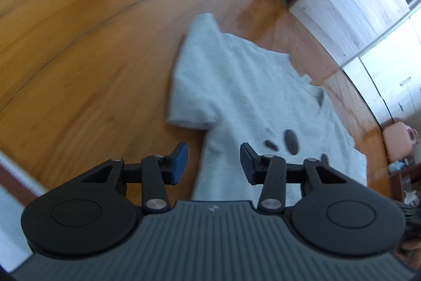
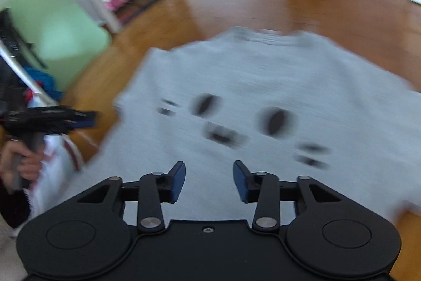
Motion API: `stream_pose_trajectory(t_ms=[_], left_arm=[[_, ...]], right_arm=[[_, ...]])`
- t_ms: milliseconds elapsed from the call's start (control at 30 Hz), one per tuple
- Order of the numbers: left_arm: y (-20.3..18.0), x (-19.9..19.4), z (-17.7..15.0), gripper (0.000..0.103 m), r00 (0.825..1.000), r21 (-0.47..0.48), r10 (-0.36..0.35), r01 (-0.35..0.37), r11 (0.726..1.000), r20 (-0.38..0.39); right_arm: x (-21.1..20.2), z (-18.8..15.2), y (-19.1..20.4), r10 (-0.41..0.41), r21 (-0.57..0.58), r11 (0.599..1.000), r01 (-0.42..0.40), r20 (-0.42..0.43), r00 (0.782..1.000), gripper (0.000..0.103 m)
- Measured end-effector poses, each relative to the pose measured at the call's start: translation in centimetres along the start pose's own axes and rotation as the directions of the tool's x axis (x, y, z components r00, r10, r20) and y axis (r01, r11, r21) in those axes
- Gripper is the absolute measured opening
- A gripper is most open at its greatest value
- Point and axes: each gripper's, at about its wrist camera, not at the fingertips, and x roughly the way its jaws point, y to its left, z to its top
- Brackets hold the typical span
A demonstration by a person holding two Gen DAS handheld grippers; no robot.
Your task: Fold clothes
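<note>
A light grey T-shirt (image 1: 244, 86) with dark oval prints lies spread flat on the wooden floor (image 1: 92, 30), front side up, one short sleeve pointing left. My left gripper (image 1: 213, 165) hovers open above the shirt's left side edge, nothing between its blue pads. In the right wrist view the same T-shirt (image 2: 263, 86) fills the middle, blurred by motion, its collar at the far end. My right gripper (image 2: 208, 182) is open over the shirt's lower part, holding nothing. At the left of that view the left gripper (image 2: 90, 119) appears, held by a hand (image 2: 18, 162).
Pale wooden cabinets (image 1: 350, 7) and white drawers (image 1: 394, 86) line the far right wall. A pink stool-like object (image 1: 397, 141) stands at the right. A green panel (image 2: 52, 25) and clutter stand by a doorway at the left. White cloth (image 2: 52, 175) lies under the hand.
</note>
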Motion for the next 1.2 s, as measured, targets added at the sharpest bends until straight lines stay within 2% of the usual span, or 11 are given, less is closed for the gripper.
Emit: stream_pose_trajectory(t_ms=[67, 200, 333, 500, 533, 600, 767, 933, 1000, 1100, 1200], left_arm=[[-0.5, 1.3, 1.1, 0.042, 0.999, -0.011, -0.001, 0.0, 1.0, -0.05], [-1.4, 3.6, 2.2, 0.042, 0.987, 0.039, 0.069, -0.064, 0.997, -0.145], [-2.0, 4.8, 2.6, 0.045, 0.985, 0.118, 0.143, -0.131, 0.984, -0.099], [-0.9, 6.3, 3.5, 0.048, 0.988, 0.072, 0.143, -0.139, 0.988, -0.057], [-0.8, 6.5, 3.7, 0.045, 0.99, 0.065, 0.138, -0.135, 0.989, -0.039], [-1.2, 6.4, 3.9, 0.007, 0.992, 0.106, 0.129, -0.128, 0.986, -0.002], [-4.2, 4.2, 5.0, 0.007, 0.981, 0.266, 0.114, -0.154, 0.951, 0.16], [-2.2, 7.2, 6.9, 0.004, 0.967, 0.276, 0.23, -0.251, 0.928, 0.106], [-0.9, 7.7, 7.2, 0.004, 0.971, 0.231, 0.219, -0.235, 0.944, 0.094], [-0.6, 7.0, 6.9, 0.004, 0.977, 0.212, 0.181, -0.201, 0.956, 0.111], [0.1, 6.0, 7.1, 0.006, 0.989, 0.136, 0.097, -0.112, 0.984, 0.114]], right_arm=[[2.7, 1.1, 1.8, 0.036, -0.036, 0.999, -0.036, 0.008, 0.999, 0.044], [6.5, 3.6, 4.7, -0.005, -0.06, 0.998, 0.003, -0.026, 1.0, 0.044], [8.0, 5.0, 5.0, -0.035, -0.099, 0.995, 0.032, -0.03, 0.999, 0.045], [8.5, 4.1, 3.9, -0.078, -0.062, 0.995, 0.076, -0.024, 0.997, 0.046], [8.5, 3.8, 3.7, -0.087, -0.045, 0.995, 0.086, -0.026, 0.996, 0.046], [8.3, 3.1, 3.2, -0.106, -0.014, 0.994, 0.106, -0.021, 0.994, 0.047], [8.3, 1.8, 1.8, -0.237, -0.021, 0.971, 0.238, 0.02, 0.971, 0.051], [8.7, 0.3, 0.3, -0.368, -0.081, 0.925, 0.372, 0.055, 0.928, 0.057], [8.4, 0.1, 0.0, -0.367, -0.075, 0.925, 0.372, 0.07, 0.928, 0.066], [8.3, 0.4, -0.2, -0.384, -0.042, 0.921, 0.386, 0.058, 0.922, 0.067], [8.4, 0.7, 0.3, -0.375, -0.022, 0.926, 0.376, 0.043, 0.926, 0.066]])
